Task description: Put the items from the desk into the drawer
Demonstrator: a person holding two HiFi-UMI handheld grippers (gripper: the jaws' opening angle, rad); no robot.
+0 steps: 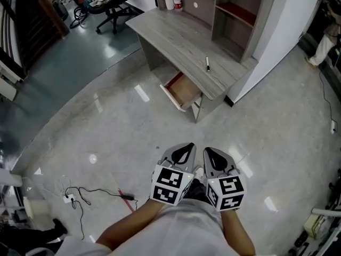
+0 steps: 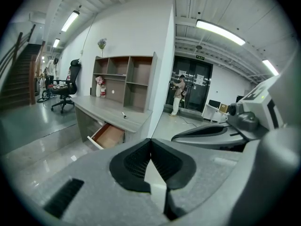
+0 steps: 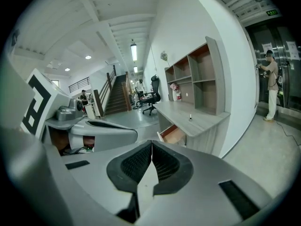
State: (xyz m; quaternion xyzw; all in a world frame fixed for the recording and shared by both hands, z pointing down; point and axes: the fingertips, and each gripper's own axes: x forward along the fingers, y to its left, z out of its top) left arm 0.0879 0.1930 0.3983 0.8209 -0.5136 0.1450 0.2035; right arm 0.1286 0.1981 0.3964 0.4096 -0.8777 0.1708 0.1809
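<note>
Marker [image 1: 208,64], slim, black with white end, lies on grey counter [image 1: 176,33] above open drawer [image 1: 184,92]; jaws of left gripper [image 2: 150,142] and right gripper [image 3: 151,145] pressed together, empty.

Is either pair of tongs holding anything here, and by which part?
Nothing is held: left tongs and right tongs are both shut and empty, away from the desk.

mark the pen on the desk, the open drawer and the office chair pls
pen [image 1: 207,64], head view, middle of its barrel.
open drawer [image 1: 186,90], head view, bare inside bottom.
office chair [image 1: 114,4], head view, black seat part.
</note>
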